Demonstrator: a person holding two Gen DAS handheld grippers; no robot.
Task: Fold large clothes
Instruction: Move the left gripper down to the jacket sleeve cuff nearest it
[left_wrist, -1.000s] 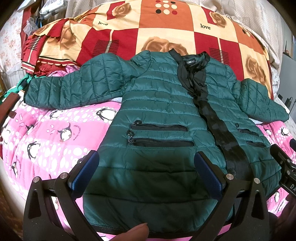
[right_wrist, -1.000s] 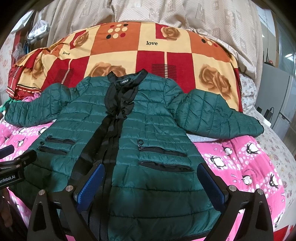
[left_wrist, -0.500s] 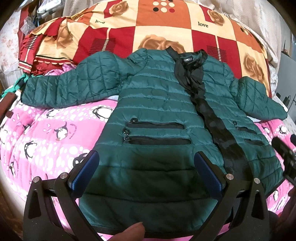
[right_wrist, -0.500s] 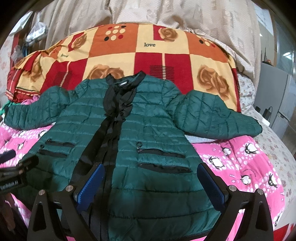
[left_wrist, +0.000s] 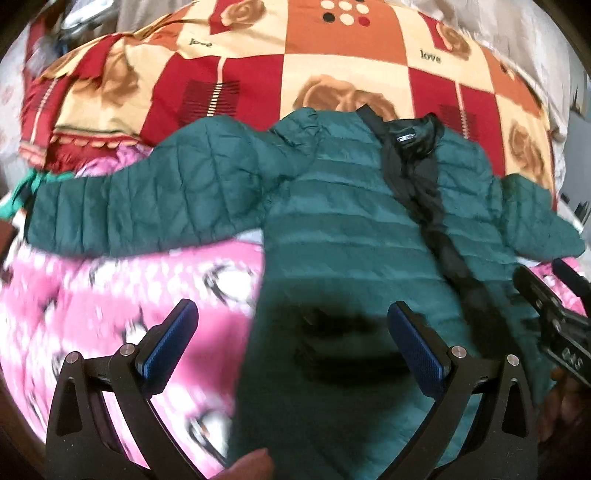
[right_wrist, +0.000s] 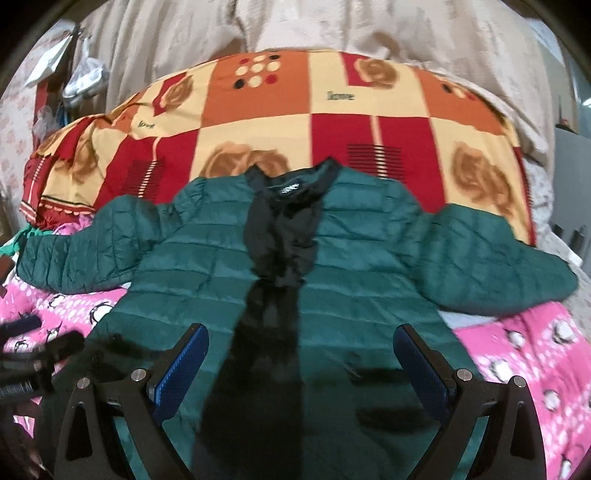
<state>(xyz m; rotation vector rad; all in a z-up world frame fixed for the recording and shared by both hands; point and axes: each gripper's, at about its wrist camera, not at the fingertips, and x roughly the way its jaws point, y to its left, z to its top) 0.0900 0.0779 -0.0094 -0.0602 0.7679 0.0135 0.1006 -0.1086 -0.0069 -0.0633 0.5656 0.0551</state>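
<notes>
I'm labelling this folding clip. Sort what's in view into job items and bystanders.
Job:
green quilted jacket, spread flat
left gripper, open
right gripper, open

Lying about:
pink penguin blanket under the jacket
rose-patterned quilt behind it
beige cover at the back

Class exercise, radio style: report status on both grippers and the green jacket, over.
Left gripper open, empty. Right gripper open, empty. Green jacket spread flat on pink penguin blanket, sleeves out, unfolded. Nothing lying on it.
</notes>
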